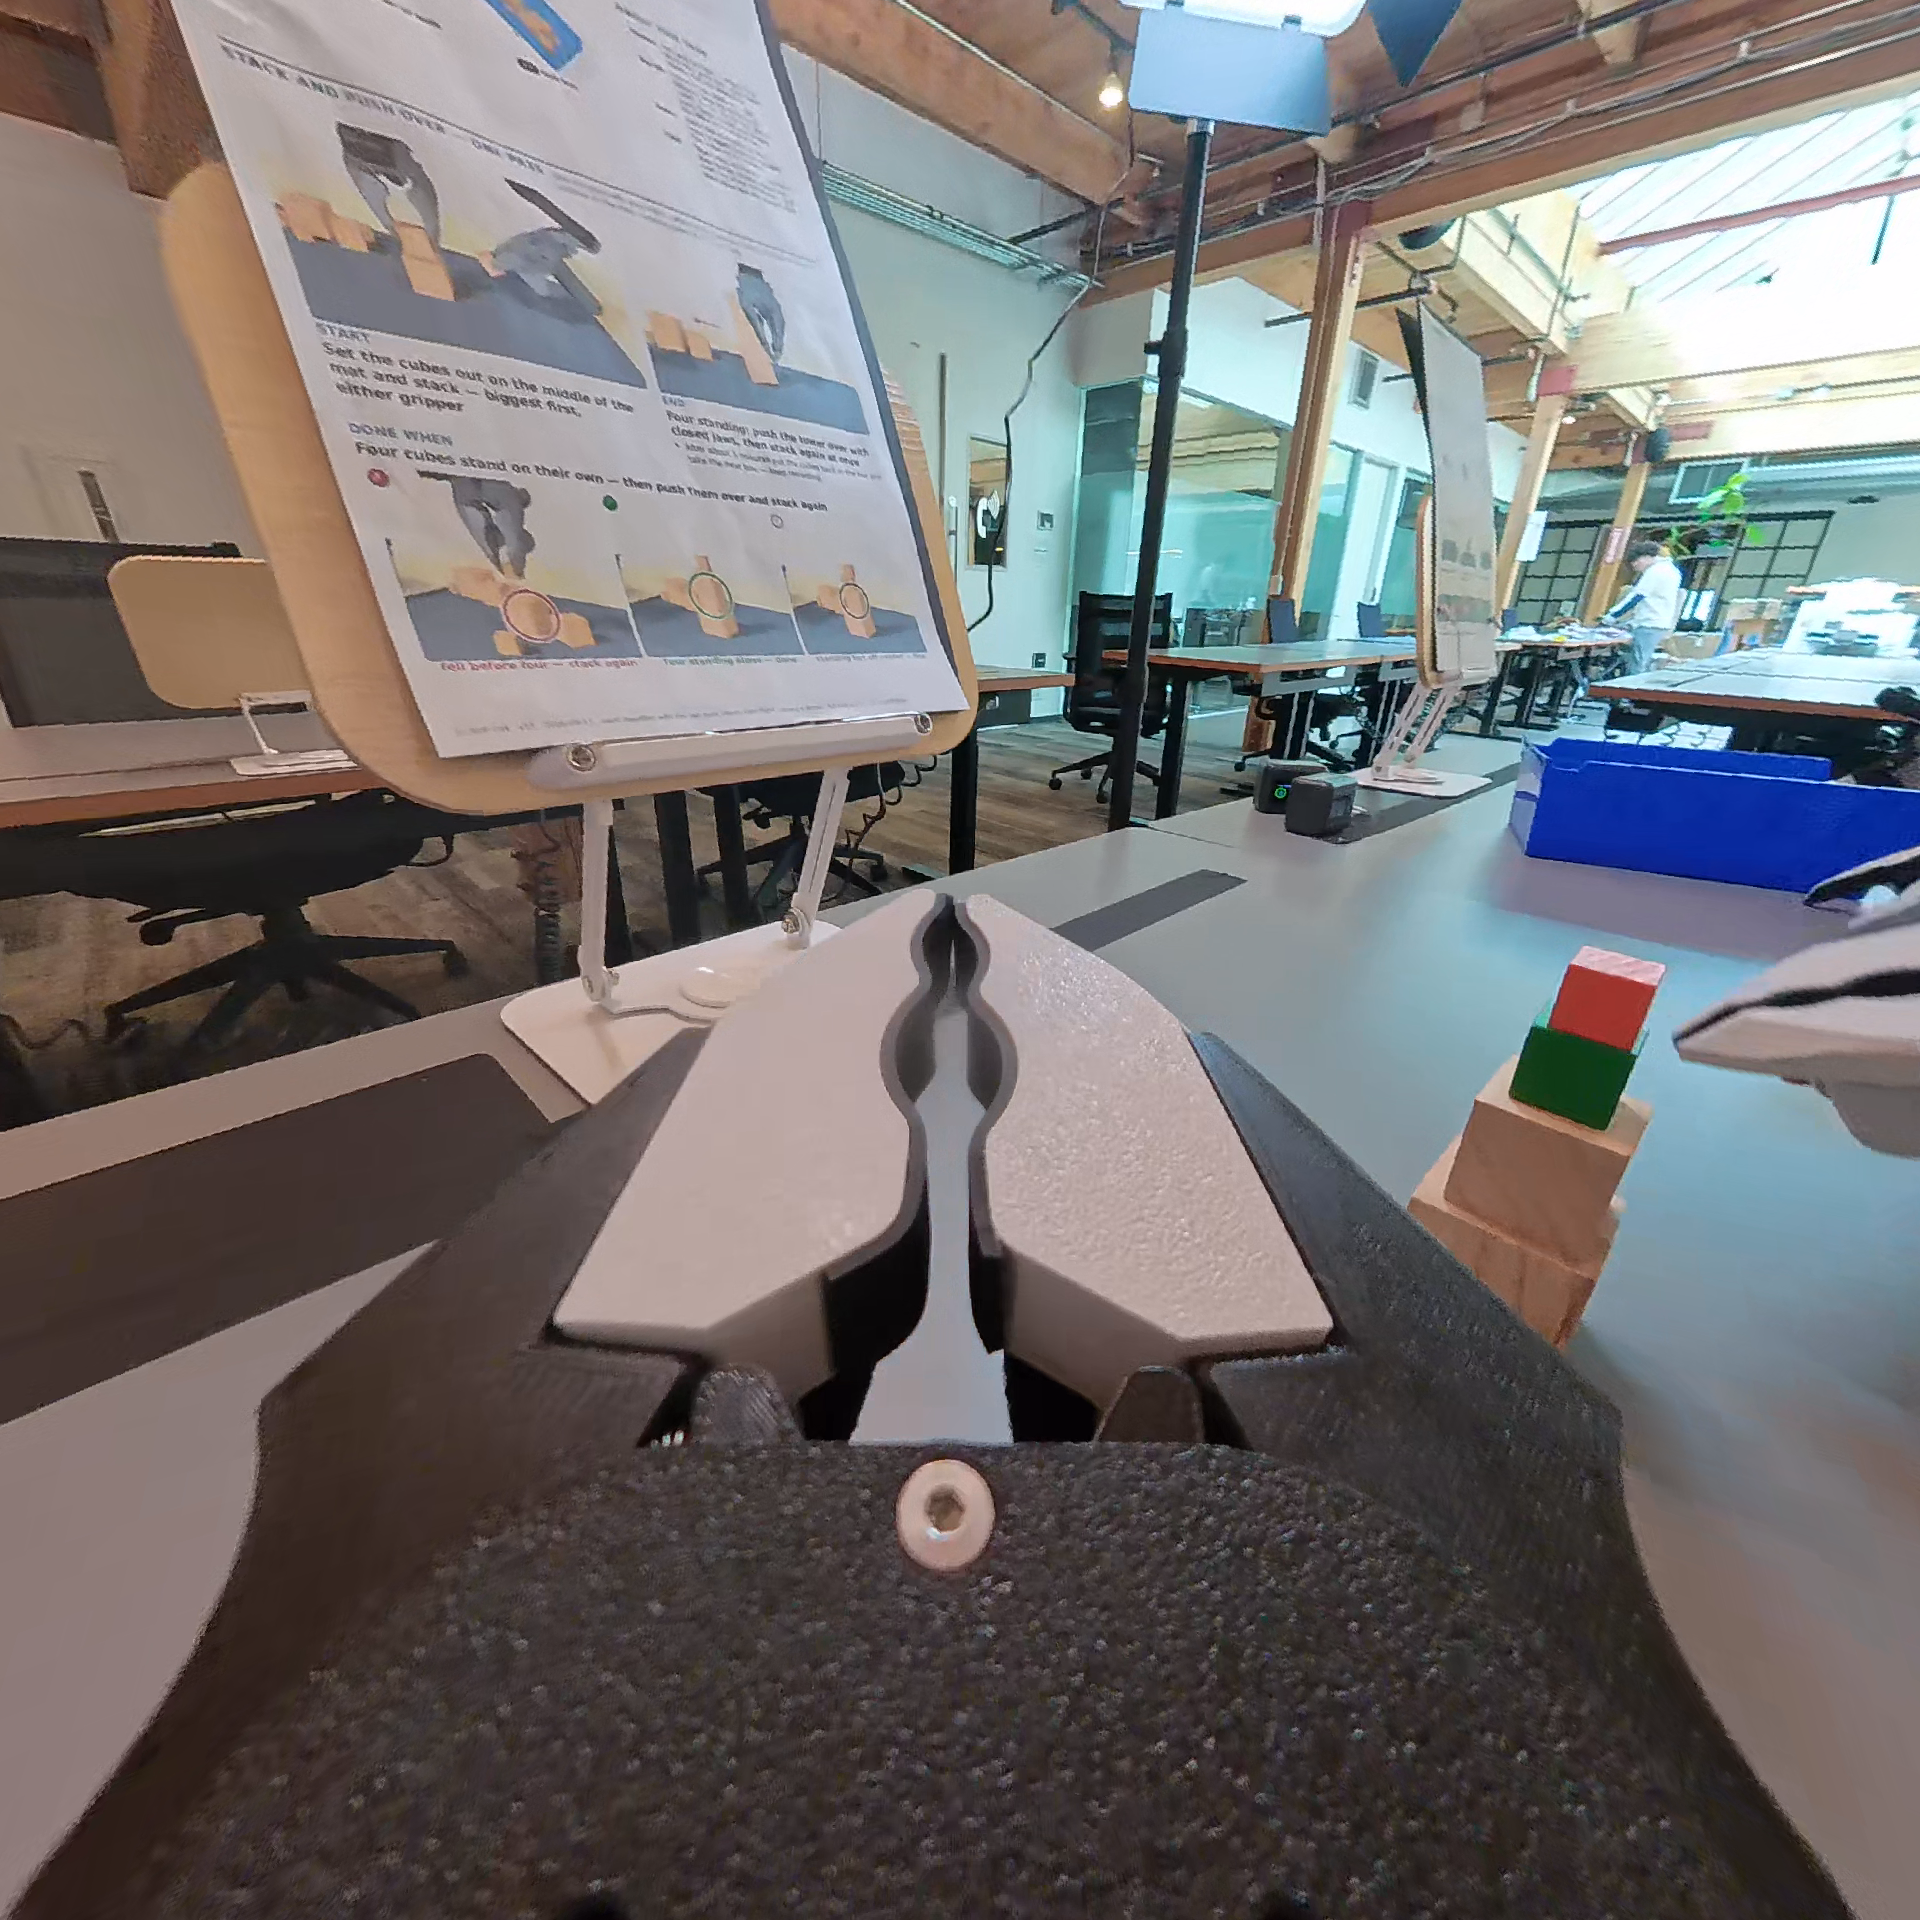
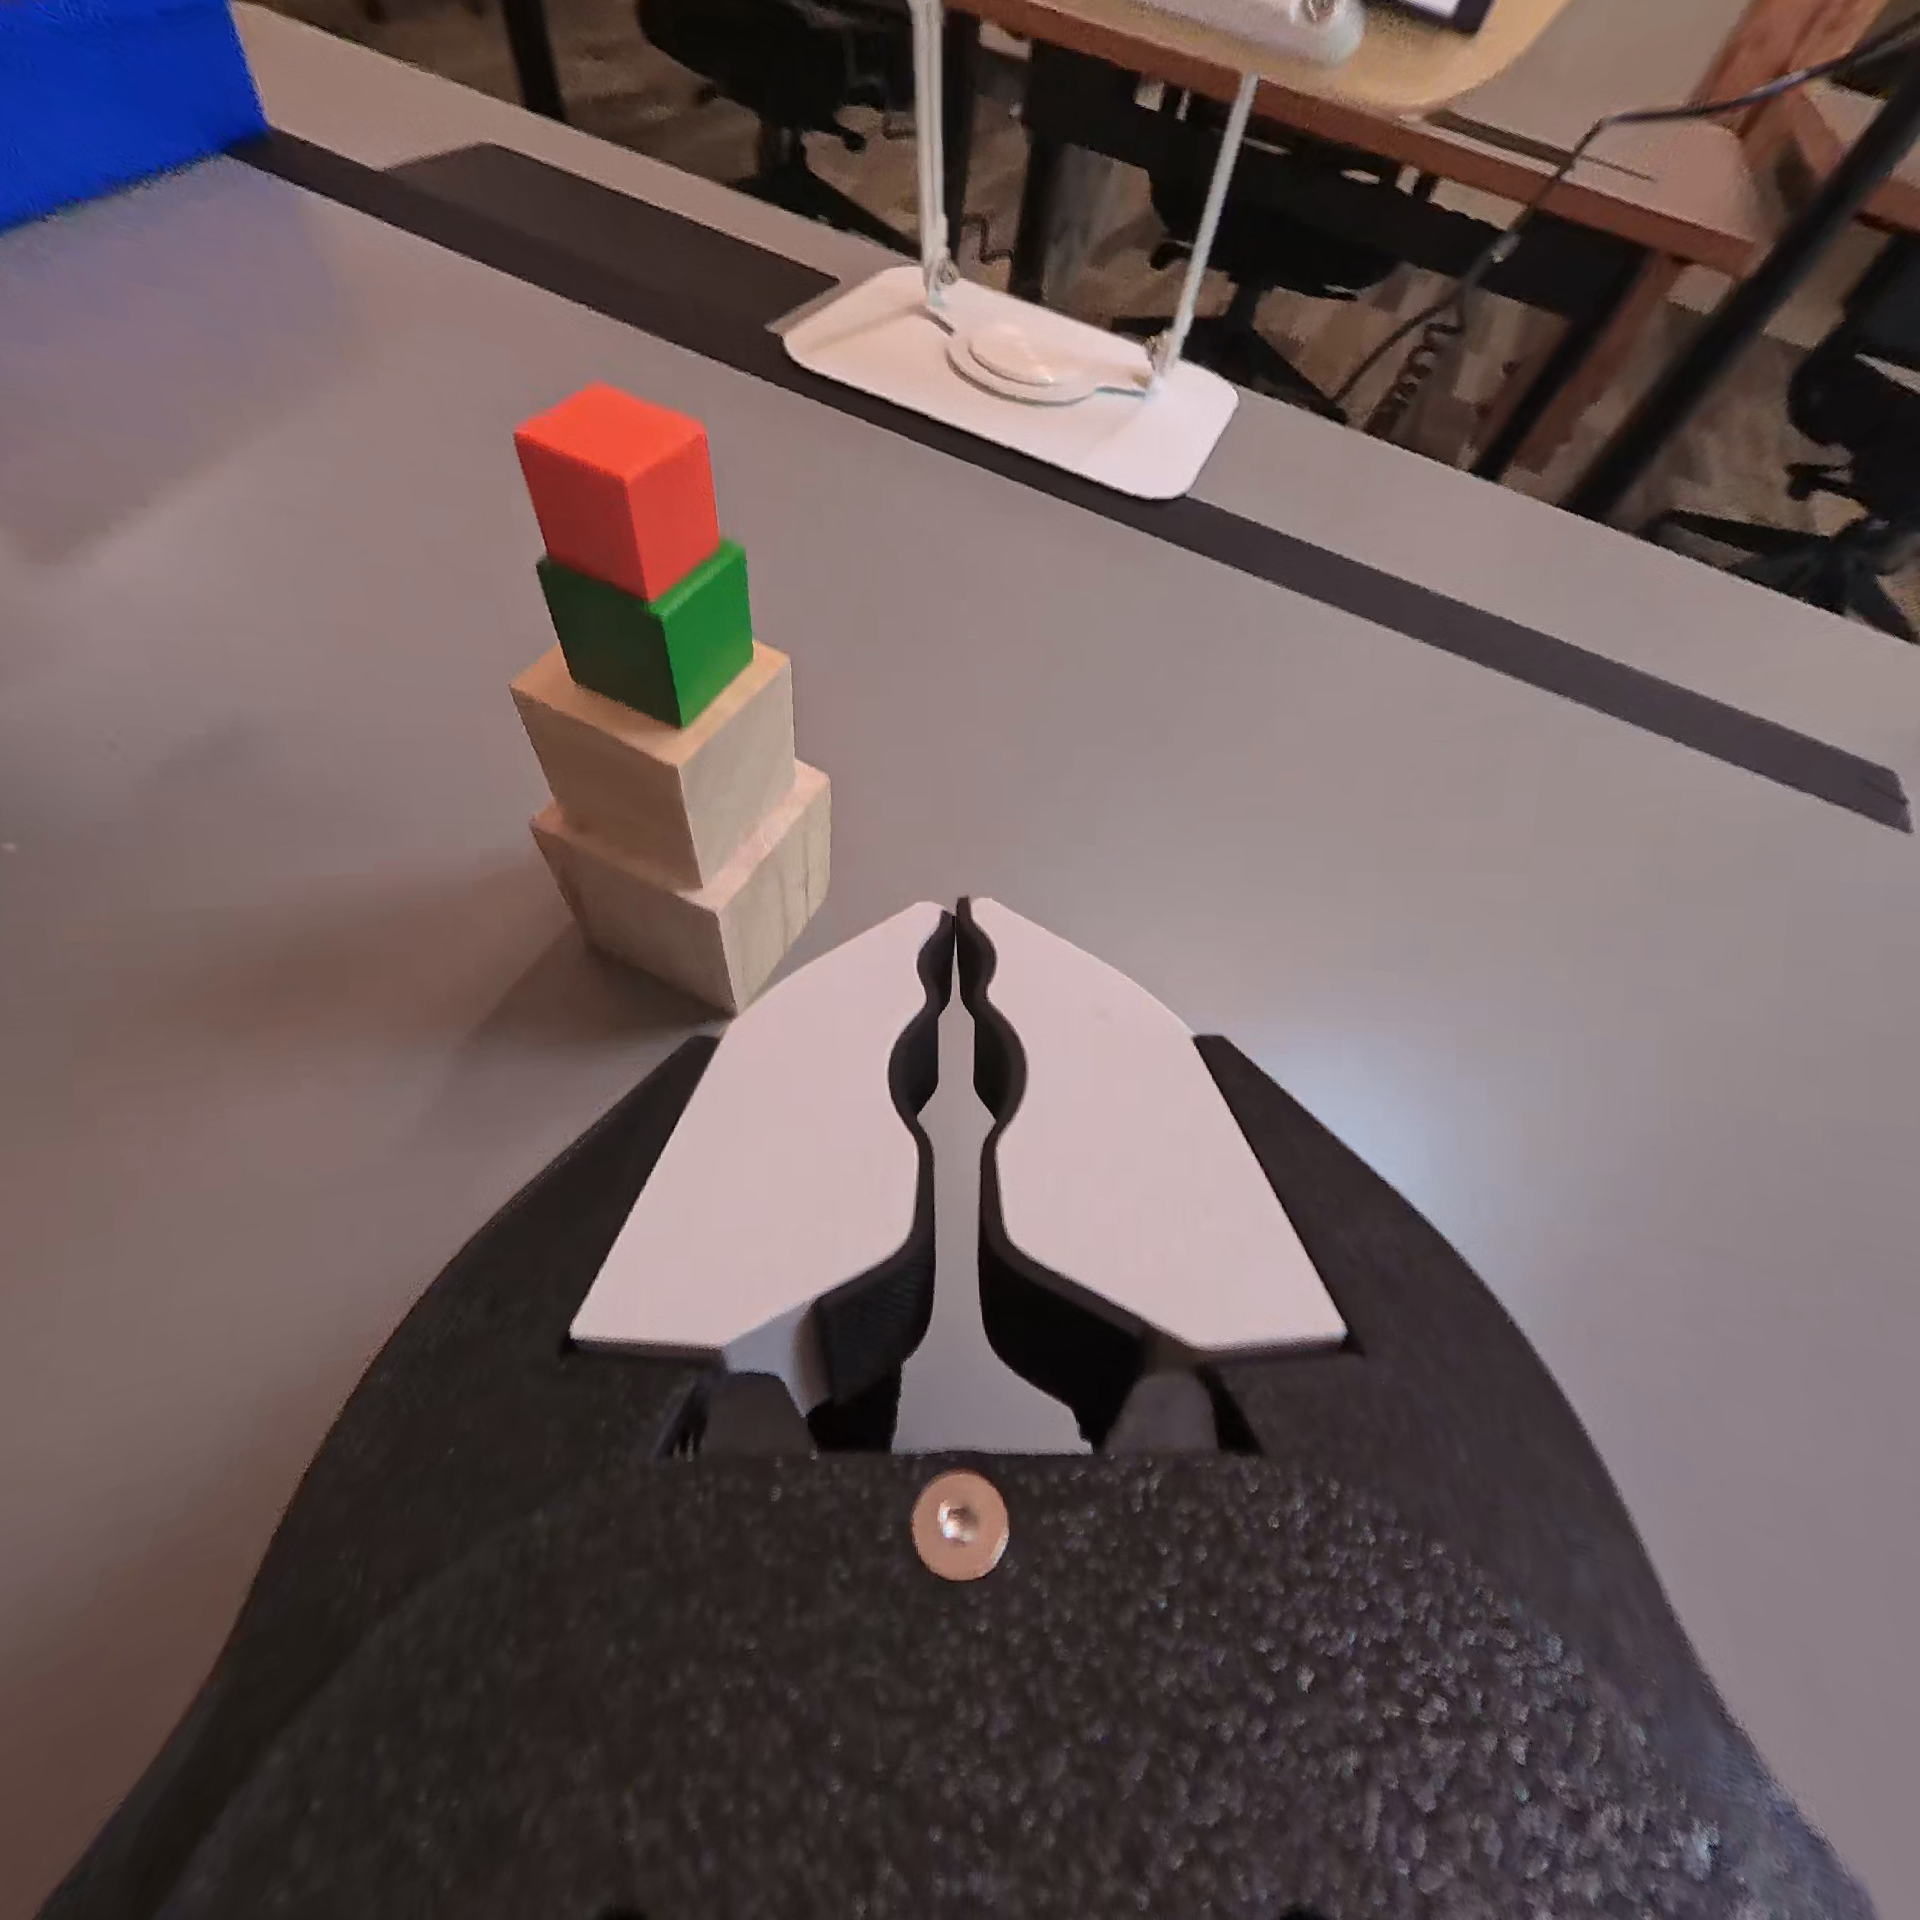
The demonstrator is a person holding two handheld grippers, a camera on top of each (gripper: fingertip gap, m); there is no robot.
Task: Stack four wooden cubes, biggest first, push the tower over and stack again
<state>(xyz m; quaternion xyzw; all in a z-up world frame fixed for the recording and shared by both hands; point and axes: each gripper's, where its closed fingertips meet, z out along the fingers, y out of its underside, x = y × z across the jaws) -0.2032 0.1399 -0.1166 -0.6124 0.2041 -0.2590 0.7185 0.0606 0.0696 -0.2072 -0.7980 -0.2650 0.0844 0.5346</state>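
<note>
A four-cube tower stands on the grey table (image 2: pixel 1247 779). From the bottom up it has a large plain wooden cube (image 2: pixel 717 914), a smaller plain wooden cube (image 2: pixel 665 769), a green cube (image 2: pixel 665 639) and a red cube (image 2: pixel 623 488) on top. My right gripper (image 2: pixel 956 909) is shut with nothing in it, just right of the tower's base and not touching it. In the left wrist view the tower stands at the right, red cube (image 1: pixel 1605 992) on top. My left gripper (image 1: pixel 951 914) is shut with nothing in it, left of the tower. The right gripper (image 1: pixel 1808 1023) shows at the right edge there.
A white stand (image 1: pixel 623 997) bearing an instruction sheet (image 1: pixel 582 364) stands at the table's far edge; its base also shows in the right wrist view (image 2: pixel 1018 384). A blue bin (image 1: pixel 1704 821) sits at the far right. Black tape strips (image 2: pixel 1558 665) cross the table. Two small black devices (image 1: pixel 1309 795) lie farther back. My right fingertips sit around 30 cm from my left ones. The smaller plain wooden cube (image 2: pixel 665 769) is about 6 cm from my right fingertips.
</note>
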